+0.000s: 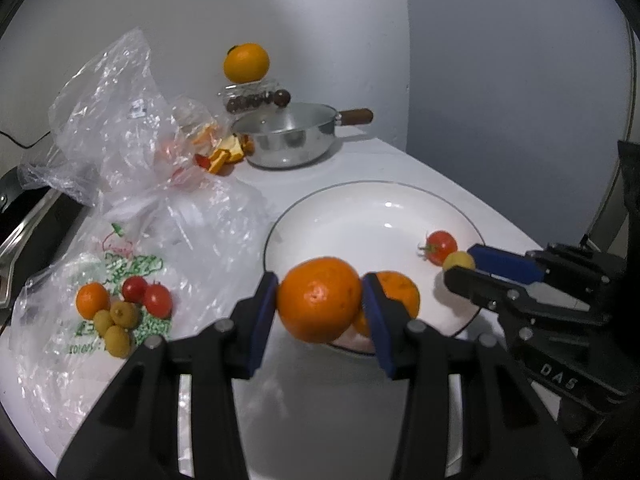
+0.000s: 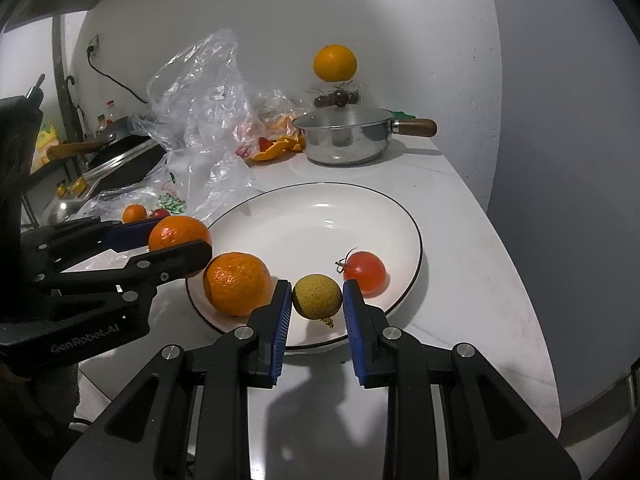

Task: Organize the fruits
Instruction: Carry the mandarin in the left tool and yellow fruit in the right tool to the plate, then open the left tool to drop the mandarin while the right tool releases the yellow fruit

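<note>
A white plate [image 1: 360, 216] [image 2: 320, 208] with a dark rim sits on the white counter. It holds an orange [image 2: 237, 283] [image 1: 400, 292] and a red tomato [image 2: 366, 272] [image 1: 441, 245]. My left gripper [image 1: 320, 300] is shut on another orange [image 1: 318, 305] [image 2: 179, 234], held over the plate's left rim. My right gripper [image 2: 317, 302] is shut on a small yellow-green fruit [image 2: 317, 296] [image 1: 459, 261], held over the plate's near edge beside the tomato.
A plastic bag [image 1: 132, 280] at left carries a small orange [image 1: 93, 300], two tomatoes [image 1: 148, 294] and several yellow-green fruits [image 1: 116, 326]. A steel pan [image 1: 288, 140] [image 2: 346, 140], orange peels [image 2: 276, 148] and an orange on a jar [image 1: 246, 62] stand at the back.
</note>
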The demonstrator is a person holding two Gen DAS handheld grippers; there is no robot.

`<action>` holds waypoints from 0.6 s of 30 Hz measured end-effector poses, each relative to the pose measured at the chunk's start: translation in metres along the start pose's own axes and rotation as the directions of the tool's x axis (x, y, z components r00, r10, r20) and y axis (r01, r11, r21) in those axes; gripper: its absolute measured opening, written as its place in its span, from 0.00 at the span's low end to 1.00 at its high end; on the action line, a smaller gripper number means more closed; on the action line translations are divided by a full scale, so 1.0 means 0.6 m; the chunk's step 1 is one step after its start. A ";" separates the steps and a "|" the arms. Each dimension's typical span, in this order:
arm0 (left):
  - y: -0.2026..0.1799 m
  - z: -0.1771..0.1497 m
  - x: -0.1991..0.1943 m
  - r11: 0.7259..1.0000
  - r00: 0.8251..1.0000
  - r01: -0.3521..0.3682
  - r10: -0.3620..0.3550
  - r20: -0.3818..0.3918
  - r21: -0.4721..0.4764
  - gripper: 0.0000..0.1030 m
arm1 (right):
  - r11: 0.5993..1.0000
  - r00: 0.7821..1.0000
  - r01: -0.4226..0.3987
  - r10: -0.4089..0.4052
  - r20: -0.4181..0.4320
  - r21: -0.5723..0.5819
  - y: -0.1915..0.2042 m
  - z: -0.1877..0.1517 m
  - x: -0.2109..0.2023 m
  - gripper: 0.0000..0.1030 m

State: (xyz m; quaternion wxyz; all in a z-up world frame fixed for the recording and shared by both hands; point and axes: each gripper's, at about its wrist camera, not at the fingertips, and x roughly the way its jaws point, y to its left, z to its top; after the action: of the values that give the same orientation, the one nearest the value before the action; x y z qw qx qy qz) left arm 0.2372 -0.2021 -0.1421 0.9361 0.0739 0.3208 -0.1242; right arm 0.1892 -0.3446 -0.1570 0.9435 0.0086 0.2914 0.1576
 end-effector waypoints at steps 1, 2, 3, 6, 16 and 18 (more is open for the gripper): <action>-0.001 0.002 0.002 1.000 1.000 0.001 -0.001 0.002 0.000 0.43 | 1.000 1.000 0.000 0.000 -0.001 0.001 -0.002 0.000 0.001 0.27; -0.002 0.004 0.004 1.000 1.000 0.004 -0.004 0.005 -0.002 0.43 | 1.000 1.000 0.001 -0.001 -0.001 0.001 -0.004 0.001 0.002 0.27; -0.002 0.004 0.004 1.000 1.000 0.007 -0.007 0.006 -0.003 0.43 | 1.000 1.000 0.001 -0.001 -0.002 0.003 -0.006 0.001 0.003 0.27; 0.005 0.007 0.007 0.998 0.998 0.057 -0.057 0.004 -0.034 0.44 | 1.000 1.000 0.001 -0.001 -0.002 0.007 -0.011 0.000 0.007 0.27; 0.004 0.006 0.008 0.998 0.999 0.043 -0.042 0.009 -0.039 0.51 | 1.000 1.000 0.004 -0.005 0.003 0.020 -0.015 0.000 0.008 0.27; 0.004 0.006 0.007 0.998 0.999 0.041 -0.041 0.010 -0.038 0.51 | 1.000 1.000 0.008 -0.008 0.004 0.017 -0.014 0.000 0.007 0.27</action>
State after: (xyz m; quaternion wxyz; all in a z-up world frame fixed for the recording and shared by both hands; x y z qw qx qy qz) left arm 0.2431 -0.2011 -0.1420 0.9361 0.0487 0.3202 -0.1374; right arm 0.1951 -0.3515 -0.1603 0.9446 0.0158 0.2908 0.1512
